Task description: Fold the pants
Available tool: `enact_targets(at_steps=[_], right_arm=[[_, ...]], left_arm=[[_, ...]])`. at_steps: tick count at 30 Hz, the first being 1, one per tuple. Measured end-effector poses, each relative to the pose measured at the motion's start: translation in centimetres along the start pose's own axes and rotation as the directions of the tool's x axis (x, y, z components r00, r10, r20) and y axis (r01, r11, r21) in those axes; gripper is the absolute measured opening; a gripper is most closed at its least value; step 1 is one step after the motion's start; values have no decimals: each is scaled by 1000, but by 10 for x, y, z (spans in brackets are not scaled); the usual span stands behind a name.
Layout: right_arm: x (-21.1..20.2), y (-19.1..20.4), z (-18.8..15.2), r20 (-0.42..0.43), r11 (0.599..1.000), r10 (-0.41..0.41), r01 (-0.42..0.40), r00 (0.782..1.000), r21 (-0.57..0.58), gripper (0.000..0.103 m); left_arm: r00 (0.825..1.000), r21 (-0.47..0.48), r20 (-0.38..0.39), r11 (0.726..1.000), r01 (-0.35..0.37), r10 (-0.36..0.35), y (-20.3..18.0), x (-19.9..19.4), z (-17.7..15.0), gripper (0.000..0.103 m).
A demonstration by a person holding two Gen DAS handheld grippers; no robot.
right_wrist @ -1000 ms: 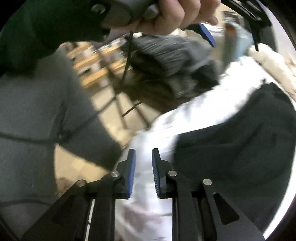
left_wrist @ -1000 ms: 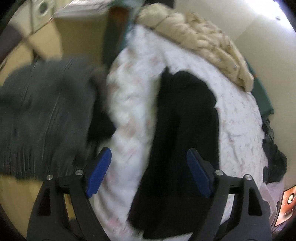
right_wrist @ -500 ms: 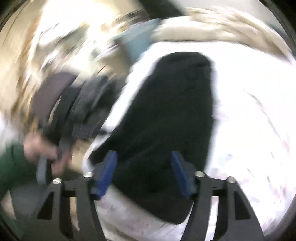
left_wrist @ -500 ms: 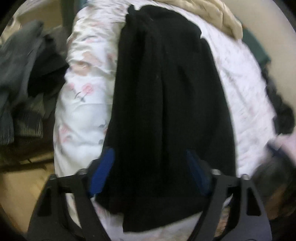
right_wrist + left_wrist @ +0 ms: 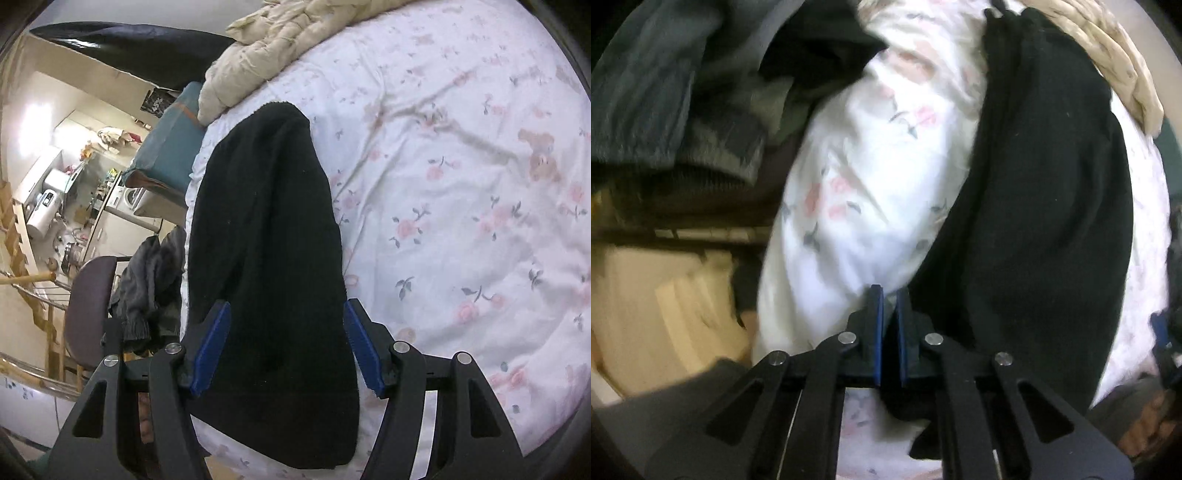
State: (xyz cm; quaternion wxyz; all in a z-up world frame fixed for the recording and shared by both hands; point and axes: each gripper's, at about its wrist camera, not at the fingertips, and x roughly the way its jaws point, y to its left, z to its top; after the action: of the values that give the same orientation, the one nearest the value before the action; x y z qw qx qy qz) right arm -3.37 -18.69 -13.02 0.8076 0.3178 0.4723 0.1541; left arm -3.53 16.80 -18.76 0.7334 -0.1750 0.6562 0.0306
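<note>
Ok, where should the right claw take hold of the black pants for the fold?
Take the near right corner of the black pants, at the darker band, coming down from above over the right edge. They lie flat and lengthwise on the floral sheet, so only an edge offers a pinch. The right claw, jaws just opened, straddles them without gripping.

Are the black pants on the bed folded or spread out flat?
Folded lengthwise. The black pants lie as one narrow strip on the flowered sheet, one leg apparently stacked on the other, not yet folded across.
</note>
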Motion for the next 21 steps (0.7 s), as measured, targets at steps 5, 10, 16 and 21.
enact_targets(at_steps=[5, 10, 16, 21], right_arm=[[1, -5, -2, -11, 1000, -13, 13, 1000, 3, 66], [10, -12, -2, -39, 999, -15, 16, 999, 36, 66], [10, -15, -1, -44, 998, -56, 56, 997, 10, 66], [12, -22, 11, -63, 995, -85, 87, 994, 41, 66]], left_arm=[[976, 52, 207, 997, 63, -73, -29, -42, 11, 46], [969, 270, 171, 954, 129, -179, -94, -22, 37, 52], [995, 168, 96, 985, -24, 8, -86, 32, 65, 59], [981, 73, 192, 997, -3, -11, -91, -13, 65, 57]])
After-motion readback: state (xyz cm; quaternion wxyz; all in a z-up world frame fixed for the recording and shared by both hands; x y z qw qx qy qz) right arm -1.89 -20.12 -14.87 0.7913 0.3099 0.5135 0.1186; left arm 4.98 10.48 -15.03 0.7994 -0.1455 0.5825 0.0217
